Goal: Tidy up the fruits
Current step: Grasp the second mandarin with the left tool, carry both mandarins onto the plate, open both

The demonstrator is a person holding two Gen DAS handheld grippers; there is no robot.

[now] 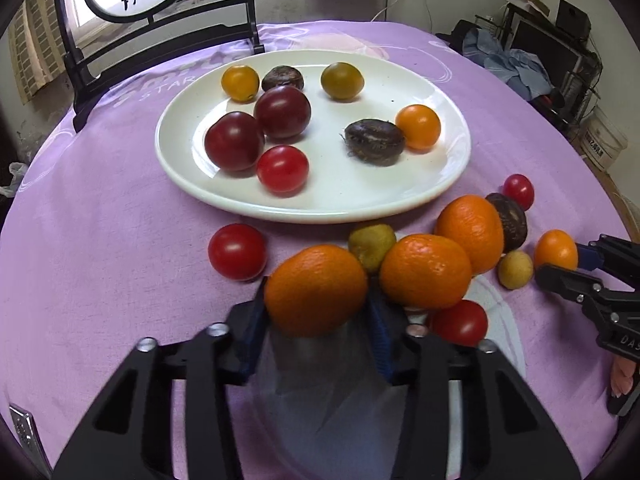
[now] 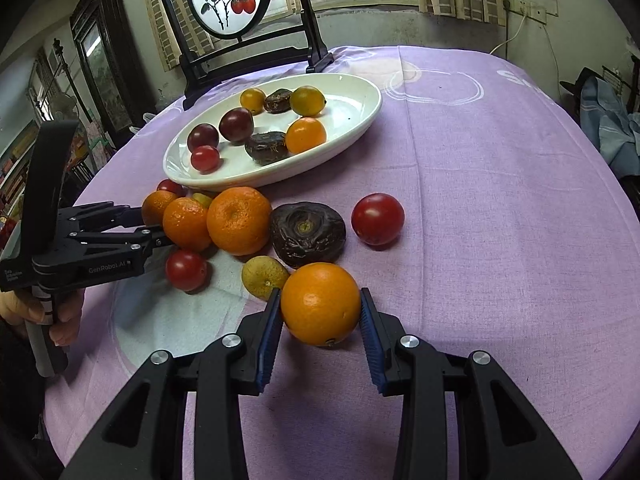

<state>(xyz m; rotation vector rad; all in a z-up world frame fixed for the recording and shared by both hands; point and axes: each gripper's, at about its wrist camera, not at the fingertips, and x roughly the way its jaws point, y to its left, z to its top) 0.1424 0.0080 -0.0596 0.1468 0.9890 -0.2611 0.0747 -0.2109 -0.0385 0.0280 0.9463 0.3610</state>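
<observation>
Between the left claw fingers in the left wrist view: a mandarin, pads pressed to both flanks, claw clenched on it; cannot tell whether lifted clear of the desk. Just beyond: second mandarin touching the held one's right side, third mandarin behind that, small green fruit wedged between them, red tomato apart to the left. White plate further ahead, carrying tomatoes, dark fruits and small orange ones, open floor near its middle and near edge. Advised: raise straight up before travelling, to avoid rolling the touching neighbour; hold firm but not crushing, soft peel judged likely to give; set down on a bare patch of plate, release only once at rest. On the near cloth in the right wrist view: right claw around a smooth orange fruit, blue pads at or just off its sides, contact not confirmed; state cannot be told. Yellow-green fruit just beside the left pad, dark wrinkled fruit close behind. Advised: close evenly on the widest part, keep the left pad from nudging the yellow-green fruit, lift before moving toward the plate, stagger with the other claw to avoid collision.
</observation>
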